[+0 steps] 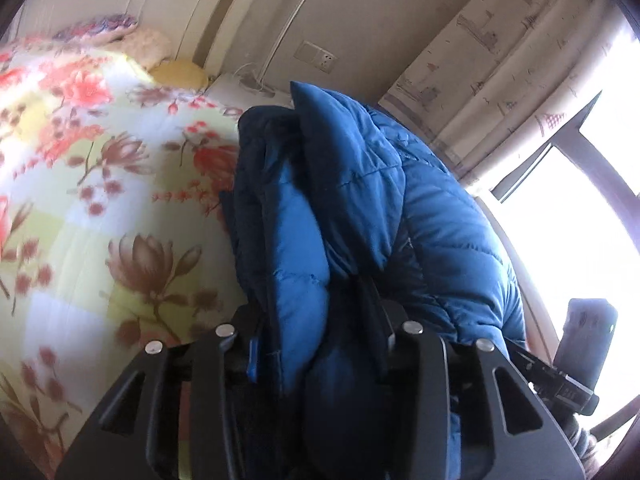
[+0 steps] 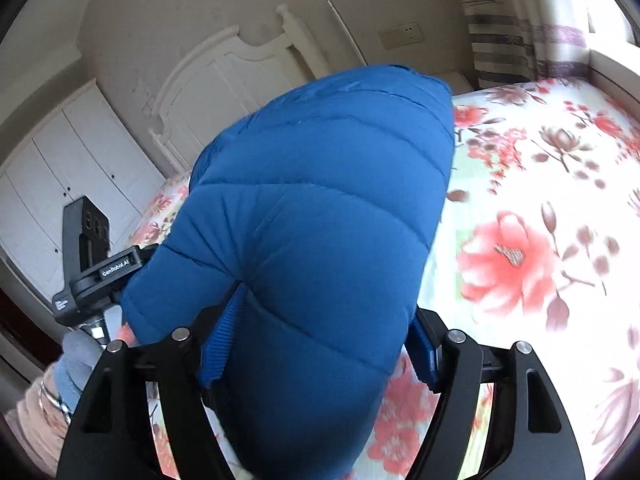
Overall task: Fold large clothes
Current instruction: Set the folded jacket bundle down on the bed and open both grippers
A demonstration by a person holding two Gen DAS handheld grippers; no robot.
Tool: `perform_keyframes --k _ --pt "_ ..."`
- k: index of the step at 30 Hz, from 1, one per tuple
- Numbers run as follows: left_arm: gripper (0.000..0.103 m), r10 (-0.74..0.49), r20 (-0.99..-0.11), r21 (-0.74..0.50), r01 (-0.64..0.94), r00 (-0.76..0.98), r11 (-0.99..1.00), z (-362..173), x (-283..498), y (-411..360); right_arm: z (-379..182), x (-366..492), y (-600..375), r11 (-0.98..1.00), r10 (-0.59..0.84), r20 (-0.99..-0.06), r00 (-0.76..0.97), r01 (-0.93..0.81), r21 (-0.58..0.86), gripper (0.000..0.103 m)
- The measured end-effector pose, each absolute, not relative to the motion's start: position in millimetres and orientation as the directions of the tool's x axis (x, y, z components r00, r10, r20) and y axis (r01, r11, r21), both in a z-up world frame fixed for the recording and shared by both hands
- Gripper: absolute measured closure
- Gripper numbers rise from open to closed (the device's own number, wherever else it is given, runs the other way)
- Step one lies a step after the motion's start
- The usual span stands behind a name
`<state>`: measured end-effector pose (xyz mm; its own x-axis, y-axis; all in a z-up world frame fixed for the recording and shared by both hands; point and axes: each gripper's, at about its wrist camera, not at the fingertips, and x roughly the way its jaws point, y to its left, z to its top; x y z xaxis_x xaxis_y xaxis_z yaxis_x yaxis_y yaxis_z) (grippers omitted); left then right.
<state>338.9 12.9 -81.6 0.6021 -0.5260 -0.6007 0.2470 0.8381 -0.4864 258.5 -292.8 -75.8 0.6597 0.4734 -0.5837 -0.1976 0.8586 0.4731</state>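
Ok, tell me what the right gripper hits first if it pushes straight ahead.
The blue puffer jacket: the right gripper is already clamped on it and its bulk fills the line ahead. Beyond that probably the headboard, though depth is unclear.

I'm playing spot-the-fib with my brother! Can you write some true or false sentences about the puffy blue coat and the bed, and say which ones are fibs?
1. The left gripper is clamped on the blue puffer jacket. True.
2. The right gripper is open and holds nothing. False: the jacket's quilted bulk fills the space between its fingers, which are closed on it.
3. The bedspread has a flower pattern in red and brown. True.
4. The jacket lies flat and spread out on the bed. False: it is bunched up and lifted in both grippers.
5. A white headboard stands against the wall. True.
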Motion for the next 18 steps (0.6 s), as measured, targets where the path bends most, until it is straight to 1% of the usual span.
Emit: perform_keyframes --k 1,2,4,5,6,7,8,9,10,11,12,13,14,15,16,18 --pt "0.063 -0.522 -0.606 -0.486 0.240 0.601 0.840 -82 337 14 -74 258 -291 0.871 0.451 -0.592 0.668 -0.185 0.455 0.030" --pt "0.063 -0.514 -0.611 -0.479 0.236 0.602 0.845 -81 336 15 -71 257 -291 0.875 0.441 -0.596 0.671 -0.174 0.451 0.023" --pt "0.063 -0.488 -0.620 -0.447 0.235 0.615 0.863 -78 329 14 -67 257 -290 0.882 0.417 -0.605 0.678 -0.143 0.448 0.015" --pt "0.060 -0.472 -0.621 -0.431 0.230 0.626 0.872 -76 324 15 -65 255 -288 0.880 0.418 -0.605 0.678 -0.138 0.454 0.015" --pt "0.052 -0.453 -0.622 -0.419 0.217 0.639 0.882 -74 321 18 -63 251 -289 0.879 0.409 -0.609 0.679 -0.115 0.463 0.015" --pt "0.046 -0.430 -0.624 -0.406 0.200 0.652 0.892 -70 315 20 -61 247 -291 0.878 0.399 -0.612 0.683 -0.092 0.470 0.015" --pt "0.034 -0.397 -0.628 -0.386 0.175 0.669 0.906 -63 305 25 -58 240 -293 0.878 0.382 -0.616 0.689 -0.064 0.474 0.015" --pt "0.026 -0.378 -0.627 -0.373 0.164 0.681 0.913 -59 294 34 -54 233 -293 0.881 0.366 -0.618 0.696 -0.045 0.471 0.015" --pt "0.024 -0.363 -0.617 -0.355 0.165 0.698 0.920 -53 281 38 -45 219 -294 0.889 0.342 -0.612 0.713 -0.033 0.457 0.015" --pt "0.020 -0.356 -0.605 -0.340 0.173 0.713 0.924 -47 269 40 -36 201 -294 0.901 0.311 -0.591 0.744 -0.033 0.432 0.015" --pt "0.013 -0.333 -0.581 -0.304 0.182 0.742 0.935 -37 251 42 -29 187 -292 0.913 0.281 -0.576 0.768 -0.029 0.406 0.015" --pt "0.009 -0.303 -0.554 -0.263 0.183 0.775 0.947 -27 234 42 -15 167 -290 0.934 0.227 -0.548 0.805 -0.019 0.358 0.015" --pt "0.002 -0.276 -0.521 -0.227 0.180 0.808 0.957 -18 217 42 -3 149 -289 0.947 0.190 -0.519 0.833 -0.015 0.322 0.015" --pt "0.002 -0.252 -0.471 -0.191 0.181 0.845 0.965 -5 196 42 6 135 -288 0.955 0.163 -0.494 0.854 -0.011 0.296 0.015" --pt "0.002 -0.235 -0.428 -0.157 0.184 0.873 0.970 7 176 41 21 117 -286 0.967 0.116 -0.446 0.887 0.002 0.256 0.015" --pt "0.002 -0.216 -0.376 -0.103 0.191 0.901 0.976 29 151 37 41 96 -280 0.978 0.055 -0.379 0.924 0.027 0.207 0.015"
